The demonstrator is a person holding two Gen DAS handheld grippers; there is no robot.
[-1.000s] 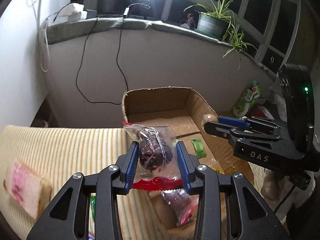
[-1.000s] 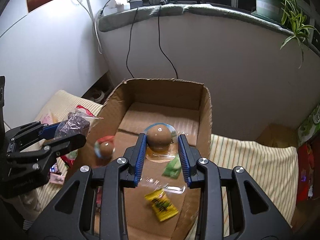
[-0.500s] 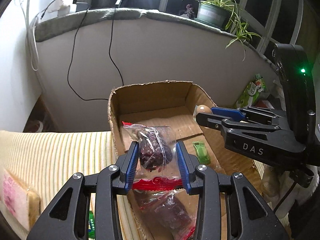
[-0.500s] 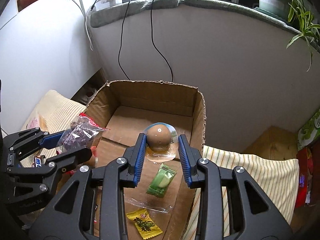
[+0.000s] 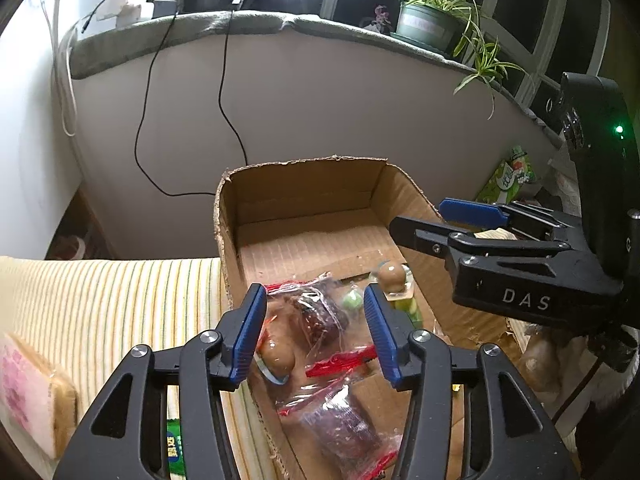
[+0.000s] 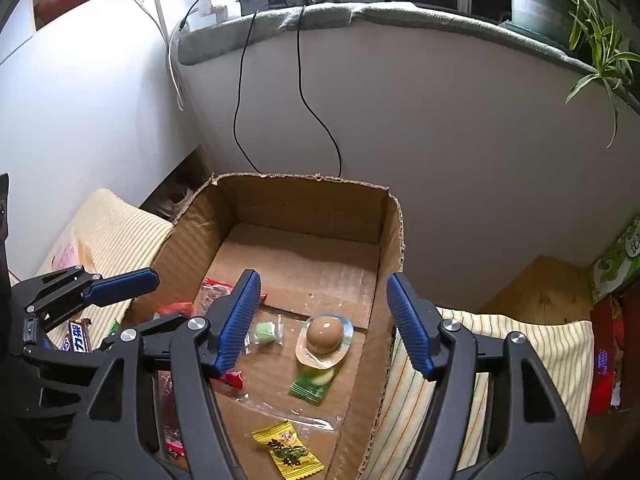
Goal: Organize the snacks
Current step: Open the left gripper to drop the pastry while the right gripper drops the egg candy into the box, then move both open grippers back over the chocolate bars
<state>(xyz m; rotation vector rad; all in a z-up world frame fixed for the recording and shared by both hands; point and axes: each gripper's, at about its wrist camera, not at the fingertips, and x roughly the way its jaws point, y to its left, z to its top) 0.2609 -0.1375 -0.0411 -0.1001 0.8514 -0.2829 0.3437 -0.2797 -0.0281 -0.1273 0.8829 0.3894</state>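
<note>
In the left wrist view, the left gripper (image 5: 316, 334) is hanging over the near left part of the box (image 5: 304, 184), its jaws standing wide apart and gripping nothing. Under the gap a clear date pack (image 5: 316, 316) with red ends is lying on the box floor, its long axis running from about 11 to 5 o'clock, and a second one (image 5: 344, 424) is lying below it at 6 o'clock on much the same slant. A brown egg (image 5: 278, 356) is sitting at 8 o'clock by the left finger. At 3 o'clock the right gripper (image 5: 444, 216) is reaching in over the box's right wall, pointing toward 9 o'clock. In the right wrist view, the right gripper (image 6: 324, 320) is also spread wide and empty. Between its fingers an egg pack (image 6: 325, 338) is resting on the floor, dome up, overlapping a green packet (image 6: 312, 386) whose long axis is tilting from 1 to 7 o'clock. A small green candy (image 6: 265, 332) is lying at 9 o'clock of it, and a yellow packet (image 6: 287, 451) at 6 o'clock is slanting from 10 to 4.
</note>
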